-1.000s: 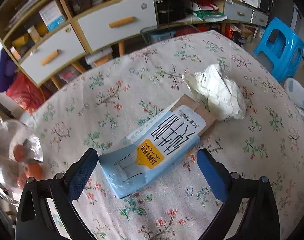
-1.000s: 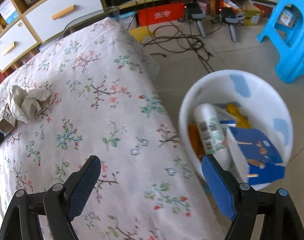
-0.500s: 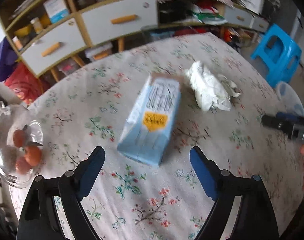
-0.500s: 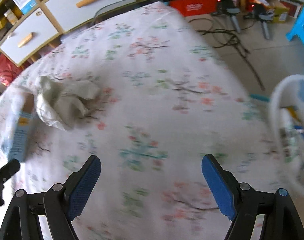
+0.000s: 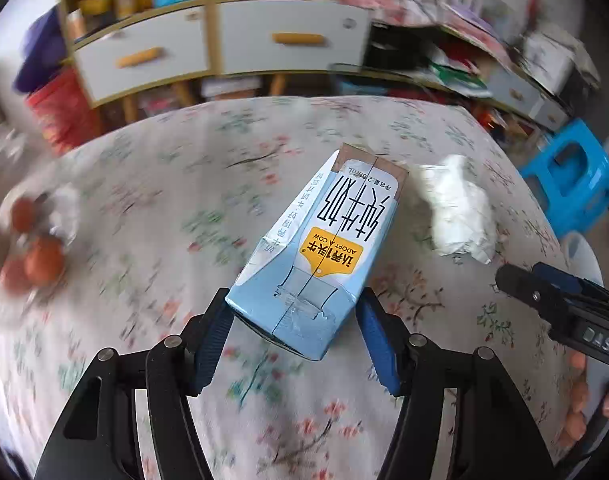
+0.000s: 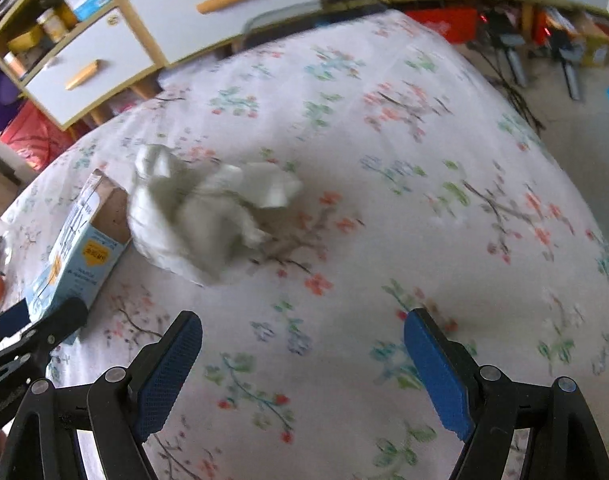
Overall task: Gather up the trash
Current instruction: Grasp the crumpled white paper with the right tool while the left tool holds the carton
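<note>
Left hand-held gripper [image 5: 292, 336] closing around milk carton [image 5: 324, 248], long axis pointing away, pads not yet pressing.

Bare counter [image 6: 384, 208] lying open right of crumpled paper [image 6: 208, 216], milk carton [image 6: 76, 252] crowding its left side

Your left gripper [image 5: 292, 320] has moved in on the milk carton [image 5: 324, 248], and its jaws have just been closing, so the carton's near end now sits between the blue pads; contact cannot be confirmed. The carton has swung from diagonal to pointing away from you. Your right gripper [image 6: 304, 364] has swept from above the white bin to over the table, short of the crumpled paper [image 6: 208, 216], which now lies just ahead of it
</note>
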Motion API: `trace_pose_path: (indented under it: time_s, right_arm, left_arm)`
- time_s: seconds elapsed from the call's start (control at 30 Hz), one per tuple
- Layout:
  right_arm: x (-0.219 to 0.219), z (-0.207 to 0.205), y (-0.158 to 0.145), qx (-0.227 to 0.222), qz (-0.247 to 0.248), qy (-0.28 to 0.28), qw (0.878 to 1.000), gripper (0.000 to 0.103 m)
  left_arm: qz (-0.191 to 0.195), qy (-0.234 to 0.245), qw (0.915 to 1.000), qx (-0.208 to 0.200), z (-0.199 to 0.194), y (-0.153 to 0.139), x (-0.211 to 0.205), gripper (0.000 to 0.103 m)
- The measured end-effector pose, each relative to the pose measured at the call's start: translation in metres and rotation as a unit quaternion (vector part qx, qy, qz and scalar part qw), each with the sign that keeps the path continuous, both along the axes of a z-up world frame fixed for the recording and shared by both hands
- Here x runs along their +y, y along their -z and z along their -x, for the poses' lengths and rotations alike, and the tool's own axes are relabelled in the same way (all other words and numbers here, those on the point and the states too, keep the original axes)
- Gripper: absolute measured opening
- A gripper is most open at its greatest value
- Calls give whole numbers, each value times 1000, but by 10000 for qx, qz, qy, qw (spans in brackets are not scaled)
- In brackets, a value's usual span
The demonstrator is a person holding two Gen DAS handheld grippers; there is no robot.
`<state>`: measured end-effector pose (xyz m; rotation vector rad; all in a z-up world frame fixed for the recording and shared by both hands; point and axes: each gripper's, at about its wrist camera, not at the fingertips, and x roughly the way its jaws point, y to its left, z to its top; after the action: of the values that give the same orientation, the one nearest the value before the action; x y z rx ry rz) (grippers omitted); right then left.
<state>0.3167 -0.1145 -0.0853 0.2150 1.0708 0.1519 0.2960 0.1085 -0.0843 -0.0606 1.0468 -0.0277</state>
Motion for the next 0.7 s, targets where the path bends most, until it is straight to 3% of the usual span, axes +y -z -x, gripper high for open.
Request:
trace_pose_path:
  time_s: [0.13, 0.43, 0.63, 0.7]
  right_arm:
    - [11, -7, 3, -205, 36, -113, 9997, 86]
    - [45, -13, 6, -510, 167, -452, 9975, 85]
    - [57, -17, 10, -556, 261, -471, 9970, 74]
    - [58, -18, 12, -616, 235, -548, 9963, 67]
  left_arm:
    - [145, -573, 9980, 240, 25, -4, 14, 65]
    - [524, -1136, 9910, 480, 74, -20, 27, 65]
    - [659, -1235, 9886, 558, 93, -12, 28, 65]
    - [664, -1229, 9885, 580, 97, -10, 28, 65]
